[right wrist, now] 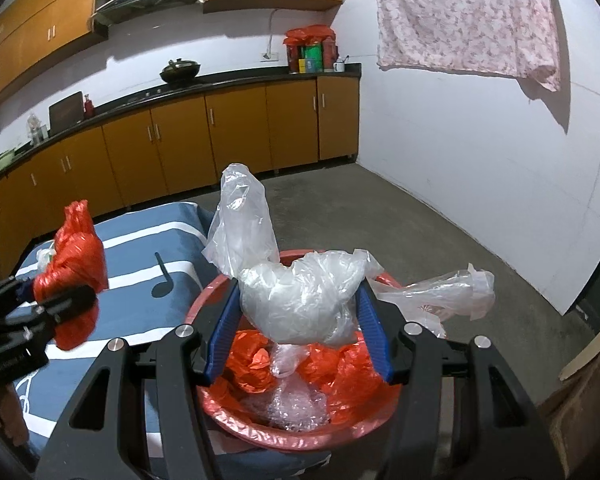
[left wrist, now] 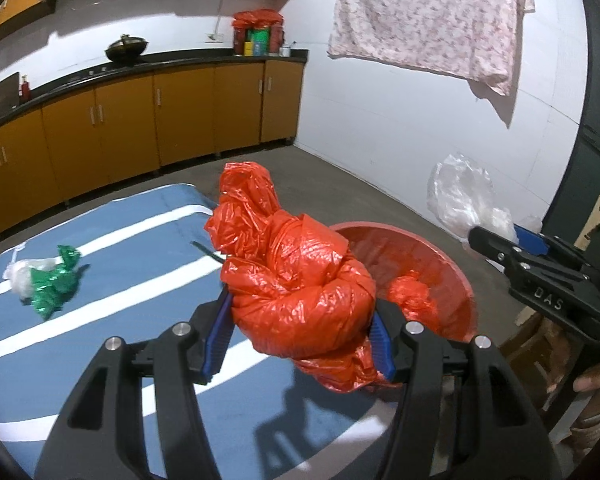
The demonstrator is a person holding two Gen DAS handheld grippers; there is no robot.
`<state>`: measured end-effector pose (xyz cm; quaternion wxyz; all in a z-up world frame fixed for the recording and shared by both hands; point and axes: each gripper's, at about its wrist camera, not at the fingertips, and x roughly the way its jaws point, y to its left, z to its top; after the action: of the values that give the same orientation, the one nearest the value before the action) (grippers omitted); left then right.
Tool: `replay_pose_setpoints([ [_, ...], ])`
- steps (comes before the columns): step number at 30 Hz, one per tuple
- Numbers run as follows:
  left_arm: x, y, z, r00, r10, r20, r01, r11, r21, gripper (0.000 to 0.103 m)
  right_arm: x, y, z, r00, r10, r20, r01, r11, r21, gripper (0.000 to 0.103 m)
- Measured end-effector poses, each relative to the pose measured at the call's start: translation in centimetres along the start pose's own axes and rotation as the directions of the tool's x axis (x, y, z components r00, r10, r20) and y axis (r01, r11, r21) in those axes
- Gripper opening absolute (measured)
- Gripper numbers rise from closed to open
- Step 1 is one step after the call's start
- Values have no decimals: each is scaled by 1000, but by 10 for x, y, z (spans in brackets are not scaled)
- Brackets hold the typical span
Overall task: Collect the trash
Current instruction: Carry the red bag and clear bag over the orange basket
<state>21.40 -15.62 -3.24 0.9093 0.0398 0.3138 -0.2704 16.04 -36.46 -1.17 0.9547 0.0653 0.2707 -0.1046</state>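
Observation:
My left gripper (left wrist: 300, 340) is shut on a crumpled red plastic bag (left wrist: 296, 276) and holds it above the blue striped tablecloth (left wrist: 132, 256), just left of a red basin (left wrist: 456, 268). My right gripper (right wrist: 298, 328) is shut on a clear plastic bag (right wrist: 300, 300) and holds it over the red basin (right wrist: 292, 436), which holds red bags (right wrist: 252, 364) and clear wrap (right wrist: 296, 404). A green foil wrapper with a white bag (left wrist: 48, 280) lies on the cloth at the left. The left gripper with its red bag (right wrist: 76, 264) shows at the left of the right wrist view.
Orange kitchen cabinets (left wrist: 140, 120) with a black counter run along the back. A wok (left wrist: 126, 48) and jars (left wrist: 258, 36) stand on it. A floral cloth (left wrist: 428, 16) hangs on the white wall. Grey floor (right wrist: 420, 232) lies to the right of the table.

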Motion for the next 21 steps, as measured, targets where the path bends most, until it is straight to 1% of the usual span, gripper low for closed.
replay_pose_setpoints([
  [4, 14, -13, -1, 999, -28, -19, 29, 1000, 12, 57, 3, -11, -2, 1000, -8, -6, 8, 1000, 25, 56],
  [10, 39, -30, 1, 997, -63, -55, 64, 998, 15, 57, 10, -23, -1, 1000, -2, -19, 4, 995, 96, 56],
  [15, 62, -45, 4, 993, -88, -78, 90, 996, 27, 57, 15, -26, 3, 1000, 2, -13, -1, 995, 100, 56],
  [21, 82, -52, 5, 991, -96, -95, 100, 994, 43, 57, 22, -36, 3, 1000, 2, -16, -1, 993, 122, 56],
])
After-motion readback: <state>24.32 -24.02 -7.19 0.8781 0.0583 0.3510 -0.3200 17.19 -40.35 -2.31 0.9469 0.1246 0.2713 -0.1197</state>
